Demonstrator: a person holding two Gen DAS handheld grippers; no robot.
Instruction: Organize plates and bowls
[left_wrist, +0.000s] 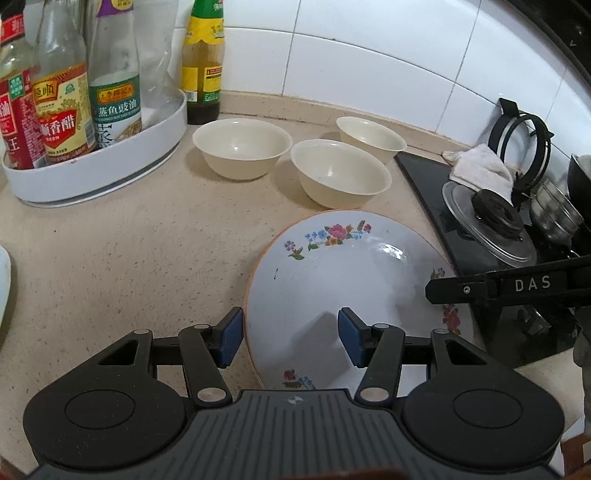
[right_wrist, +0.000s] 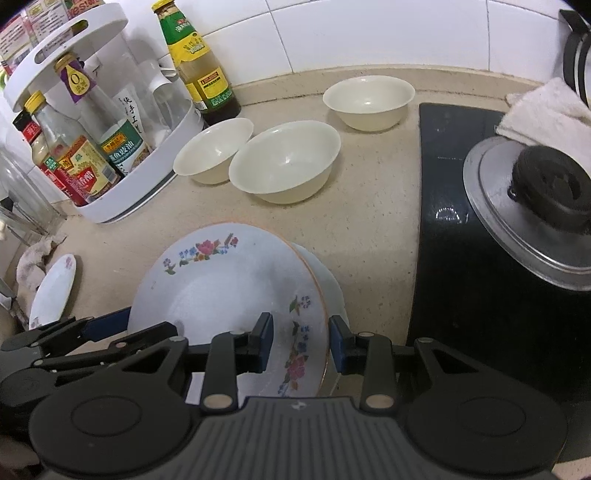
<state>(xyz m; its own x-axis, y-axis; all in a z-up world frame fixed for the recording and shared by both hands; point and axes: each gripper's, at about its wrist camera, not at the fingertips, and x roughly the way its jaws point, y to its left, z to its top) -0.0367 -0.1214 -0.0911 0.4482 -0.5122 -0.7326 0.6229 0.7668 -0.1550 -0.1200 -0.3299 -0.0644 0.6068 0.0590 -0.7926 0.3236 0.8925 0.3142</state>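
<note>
A floral plate (left_wrist: 354, 266) (right_wrist: 221, 288) lies tilted on a second white plate (right_wrist: 328, 277) on the beige counter. My right gripper (right_wrist: 301, 343) is shut on the floral plate's right rim, one pad inside and one outside. My left gripper (left_wrist: 291, 339) stands open astride the left rim, its inner pad hovering over the plate's inside. One finger of the right gripper (left_wrist: 498, 288) shows in the left wrist view. Three cream bowls (left_wrist: 242, 147) (left_wrist: 340, 171) (left_wrist: 371, 136) stand apart behind the plates. A smaller floral plate (right_wrist: 53, 288) lies far left.
A white rack of sauce bottles (left_wrist: 110, 166) (right_wrist: 140, 199) stands at the back left, a dark bottle (left_wrist: 203, 74) beside it. A black hob (right_wrist: 461, 221) with a steel pot lid (right_wrist: 517, 206) and a cloth (left_wrist: 480, 166) borders the right. A rag (right_wrist: 33, 258) lies left.
</note>
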